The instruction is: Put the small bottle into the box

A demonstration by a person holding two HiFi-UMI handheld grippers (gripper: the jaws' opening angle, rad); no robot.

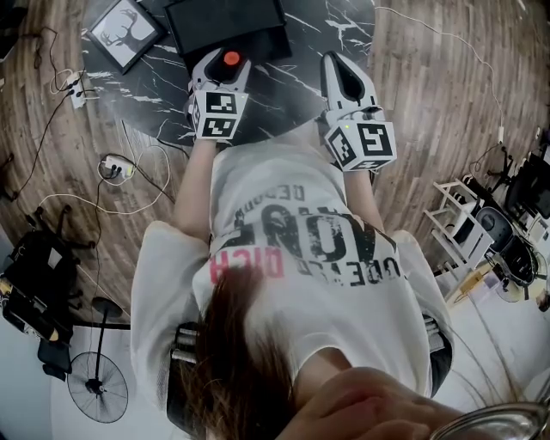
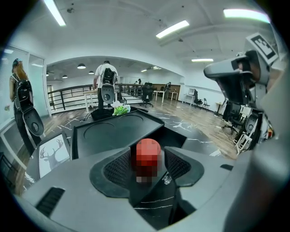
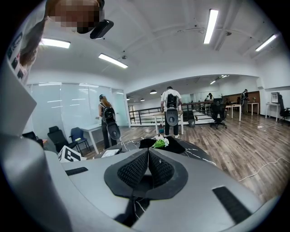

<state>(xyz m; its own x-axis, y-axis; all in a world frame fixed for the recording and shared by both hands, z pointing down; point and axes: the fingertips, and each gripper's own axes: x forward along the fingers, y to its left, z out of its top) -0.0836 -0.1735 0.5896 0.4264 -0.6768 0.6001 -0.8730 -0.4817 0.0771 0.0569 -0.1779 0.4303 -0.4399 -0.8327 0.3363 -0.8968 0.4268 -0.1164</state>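
A small bottle with a red cap [image 1: 230,58] [image 2: 148,152] stands between the jaws of my left gripper [image 2: 147,168], at the near edge of a black box [image 1: 225,24] [image 2: 113,131]. A thin gap shows between each pad and the bottle, so the left gripper is open. Whether the bottle rests inside the box or on the table is hidden by the jaws. To the right, over the dark marble table [image 1: 155,86], my right gripper [image 1: 339,64] [image 3: 148,166] is shut with its pads together and nothing in them.
A framed deer picture [image 1: 125,33] [image 2: 50,155] lies left of the box. A green bundle [image 2: 120,109] [image 3: 159,143] sits beyond it. Cables and a power strip [image 1: 76,86] lie on the wooden floor, a fan [image 1: 97,391] stands at lower left, and people stand in the background.
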